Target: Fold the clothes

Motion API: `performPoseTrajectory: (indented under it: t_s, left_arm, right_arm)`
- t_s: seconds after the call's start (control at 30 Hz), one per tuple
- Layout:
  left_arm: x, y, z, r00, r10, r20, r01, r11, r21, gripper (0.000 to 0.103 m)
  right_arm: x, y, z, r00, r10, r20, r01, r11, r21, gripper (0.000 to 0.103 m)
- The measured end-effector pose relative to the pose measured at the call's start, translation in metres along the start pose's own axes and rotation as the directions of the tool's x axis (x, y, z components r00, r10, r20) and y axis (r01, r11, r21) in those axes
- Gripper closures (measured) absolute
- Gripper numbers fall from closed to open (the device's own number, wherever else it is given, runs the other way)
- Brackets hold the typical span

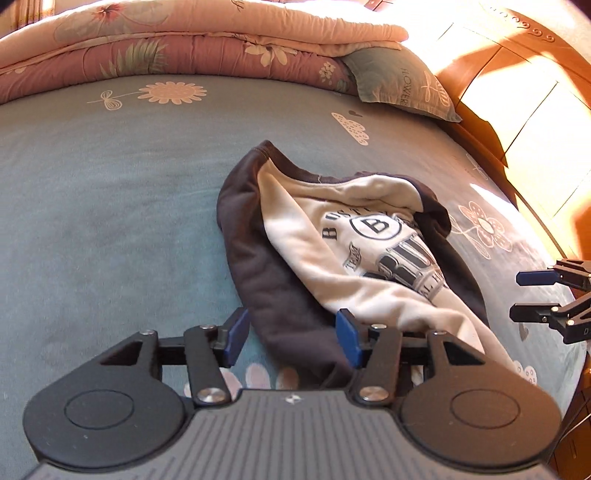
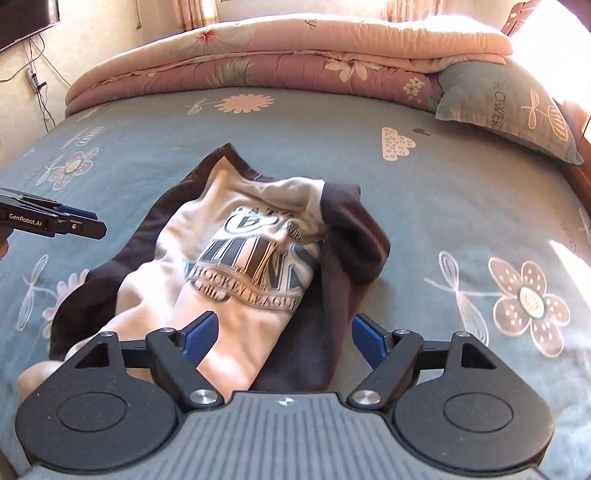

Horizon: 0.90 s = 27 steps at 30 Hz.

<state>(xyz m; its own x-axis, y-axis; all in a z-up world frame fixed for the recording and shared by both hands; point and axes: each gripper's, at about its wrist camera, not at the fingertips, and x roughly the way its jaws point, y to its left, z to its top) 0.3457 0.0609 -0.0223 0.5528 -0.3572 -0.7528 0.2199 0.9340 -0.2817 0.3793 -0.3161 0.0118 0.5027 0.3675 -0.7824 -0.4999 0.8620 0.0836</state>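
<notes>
A cream and dark brown sweatshirt (image 2: 236, 273) lies rumpled in the centre of the frame on the blue flowered bedsheet (image 2: 443, 206), printed chest up, one dark sleeve bunched at its right. The right gripper (image 2: 284, 338) stands with jaws wide apart above the near hem, gripping nothing; the left gripper (image 1: 291, 338) has its jaws apart too, over the dark edge at lower centre, pads clear of the cloth. The step in hand looks like taking fresh hold for a fold: each gripper should probably pinch one layer at a corner, keep the cloth taut between them, and smooth the bunched sleeve first. The right wrist view alone shows the whole print and a wall-mounted screen (image 2: 26, 22) at upper left; the left wrist view alone shows the sunlit wooden headboard (image 1: 517, 110) at upper right.
</notes>
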Motion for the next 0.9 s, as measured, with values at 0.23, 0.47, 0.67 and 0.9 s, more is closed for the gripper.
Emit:
performPoseTrajectory:
  t_s: [0.23, 0.47, 0.67, 0.9]
  left_arm:
    - [-0.03, -0.013, -0.07, 0.998, -0.058, 0.014, 0.058, 0.998, -0.031, 0.05]
    - [-0.017, -0.019, -0.097, 0.998, -0.053, 0.019, 0.055, 0.995, -0.079, 0.049]
    - [0.008, -0.015, -0.091, 0.998, -0.062, 0.009, 0.063, 0.989, -0.133, 0.053]
    - [0.017, -0.017, -0.088, 1.0, -0.006, -0.001, 0.006, 0.995, -0.101, 0.094]
  right_arm:
    - [-0.026, 0.028, -0.091, 0.999, 0.019, -0.047, -0.014, 0.996, 0.087, 0.018]
    - [-0.035, 0.035, -0.155, 0.997, 0.073, -0.032, -0.061, 0.957, 0.283, 0.017]
    - [-0.034, 0.04, -0.17, 0.997, 0.062, -0.047, -0.045, 0.95, 0.31, 0.016]
    - [-0.03, 0.046, -0.173, 0.996, 0.07, -0.062, -0.048, 0.951, 0.306, 0.016]
